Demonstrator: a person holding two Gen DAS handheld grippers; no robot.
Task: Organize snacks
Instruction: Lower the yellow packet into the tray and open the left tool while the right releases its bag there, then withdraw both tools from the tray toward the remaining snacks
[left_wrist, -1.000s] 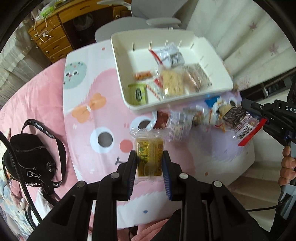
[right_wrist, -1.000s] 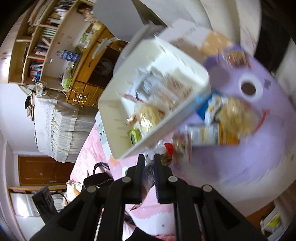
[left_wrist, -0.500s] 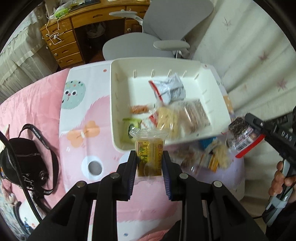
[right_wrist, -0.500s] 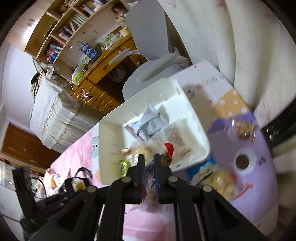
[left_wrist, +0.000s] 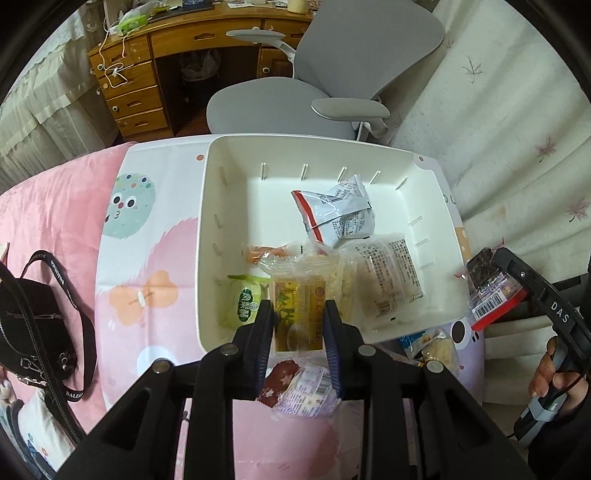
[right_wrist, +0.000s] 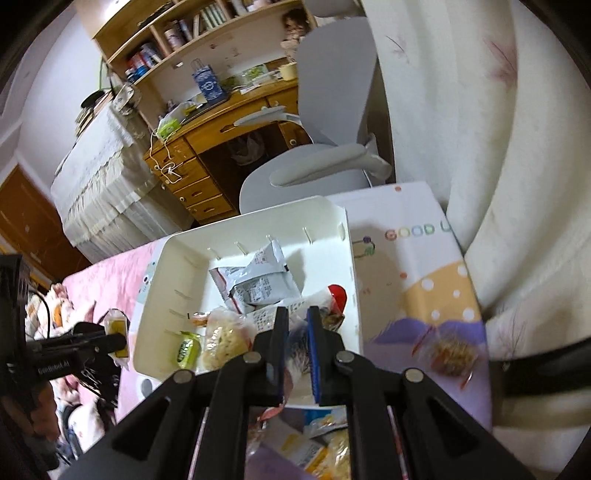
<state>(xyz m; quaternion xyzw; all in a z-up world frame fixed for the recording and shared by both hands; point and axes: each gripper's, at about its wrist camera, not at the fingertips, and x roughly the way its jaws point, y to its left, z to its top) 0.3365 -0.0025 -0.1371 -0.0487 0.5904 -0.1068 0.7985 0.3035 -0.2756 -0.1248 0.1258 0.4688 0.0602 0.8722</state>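
Observation:
A white bin (left_wrist: 236, 162) (right_wrist: 159, 295) sits on the cartoon-print table mat and holds several snack packets, among them a grey-and-red packet (left_wrist: 336, 210) (right_wrist: 255, 280) and a small green packet (left_wrist: 243, 302) (right_wrist: 186, 347). My left gripper (left_wrist: 299, 325) is shut on a yellow snack packet (left_wrist: 299, 314) above the bin's near edge. My right gripper (right_wrist: 297, 332) is shut on a dark snack packet with a red edge (right_wrist: 332, 306), held over the bin's right side; it also shows in the left wrist view (left_wrist: 491, 291).
More loose snacks lie on the mat in front of the bin (left_wrist: 299, 384) and to its right (right_wrist: 452, 354). A grey office chair (left_wrist: 295, 92) and a wooden desk (left_wrist: 147, 74) stand behind the table. A black bag (left_wrist: 33, 332) lies on the pink bedding at left.
Both grippers have moved forward with their packets, from above the loose snacks to over the bin. The left one has come over its near edge, the right one over its right side.

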